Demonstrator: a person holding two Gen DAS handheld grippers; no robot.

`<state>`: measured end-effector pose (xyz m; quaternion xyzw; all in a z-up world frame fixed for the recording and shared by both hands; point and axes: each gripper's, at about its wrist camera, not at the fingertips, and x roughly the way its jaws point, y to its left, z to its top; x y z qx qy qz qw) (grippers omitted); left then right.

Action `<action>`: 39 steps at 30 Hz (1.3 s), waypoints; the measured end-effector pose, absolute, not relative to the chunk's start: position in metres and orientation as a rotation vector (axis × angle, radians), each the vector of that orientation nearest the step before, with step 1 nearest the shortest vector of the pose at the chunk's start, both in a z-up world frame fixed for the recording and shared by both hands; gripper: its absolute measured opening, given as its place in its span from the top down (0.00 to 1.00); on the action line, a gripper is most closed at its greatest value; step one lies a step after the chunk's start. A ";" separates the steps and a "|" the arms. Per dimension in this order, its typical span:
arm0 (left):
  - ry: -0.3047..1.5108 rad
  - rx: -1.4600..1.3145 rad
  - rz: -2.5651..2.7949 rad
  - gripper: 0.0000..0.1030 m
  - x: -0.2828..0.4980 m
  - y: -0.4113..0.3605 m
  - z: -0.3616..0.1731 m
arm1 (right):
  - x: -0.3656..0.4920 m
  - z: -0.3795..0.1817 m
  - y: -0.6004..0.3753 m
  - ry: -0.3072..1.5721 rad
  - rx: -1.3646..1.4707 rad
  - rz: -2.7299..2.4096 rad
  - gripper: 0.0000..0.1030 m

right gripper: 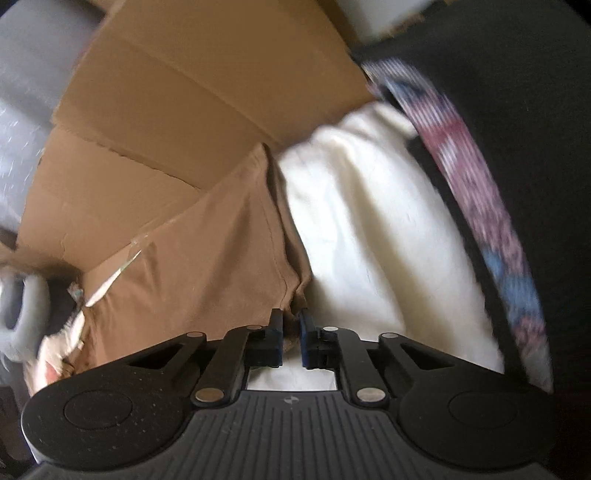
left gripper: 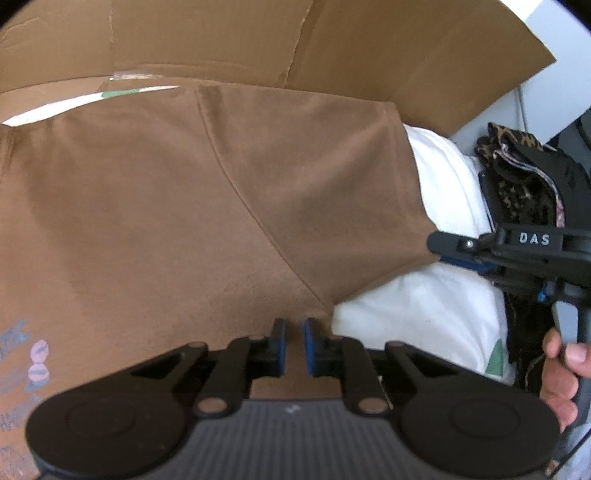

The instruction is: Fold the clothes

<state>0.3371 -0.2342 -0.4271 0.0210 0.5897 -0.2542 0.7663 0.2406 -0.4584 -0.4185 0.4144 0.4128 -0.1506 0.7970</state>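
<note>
Down at the near edge of the brown T-shirt (left gripper: 177,206), the left gripper (left gripper: 294,347) is pointing steeply downward, its blue-padded jaws drawn almost together with brown cloth lying between them; whether the pads are actually pinching that cloth I cannot tell. The shirt is lying spread flat over a sheet of cardboard (left gripper: 229,33), covering most of it, with pale printed lettering (left gripper: 22,369) showing at its left side and a seam running diagonally toward the gripper. Its right sleeve is reaching out over a white garment (left gripper: 436,302) that is lying along the right edge of the cardboard.

Further right, the right gripper (left gripper: 443,245) is coming in from the side, tilted downward, its fingers closed at the hem of that sleeve. A bare hand (left gripper: 557,373) is wrapping around its grip, fingers curled over the front of the handle. From the right wrist view, the right gripper (right gripper: 291,336) is clamping a bunched fold of brown fabric between its nearly closed jaws, right where the sleeve is meeting the white garment (right gripper: 376,236).

Beyond the white cloth, toward the far right, a dark pile with a leopard-print piece (left gripper: 517,177) is sitting heaped, and a patterned band (right gripper: 472,192) is curving along black fabric in the blurred right wrist view
</note>
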 end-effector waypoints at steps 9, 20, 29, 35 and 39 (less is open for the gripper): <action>1.270 0.058 -0.574 0.90 0.338 -0.236 -0.431 | 0.229 -0.429 -0.445 0.867 0.987 -0.313 0.53; 1.254 0.057 -0.605 0.93 0.336 -0.236 -0.429 | 0.250 -0.405 -0.449 0.827 0.873 -0.279 0.96; 1.226 -0.019 -0.596 0.93 0.330 -0.227 -0.424 | 0.266 -0.371 -0.440 0.774 0.792 -0.197 0.96; 1.230 -0.110 -0.573 0.93 0.329 -0.219 -0.423 | 0.269 -0.367 -0.438 0.768 0.786 -0.183 0.96; 1.254 -0.246 -0.537 0.95 0.331 -0.209 -0.432 | 0.271 -0.365 -0.436 0.777 0.776 -0.169 0.96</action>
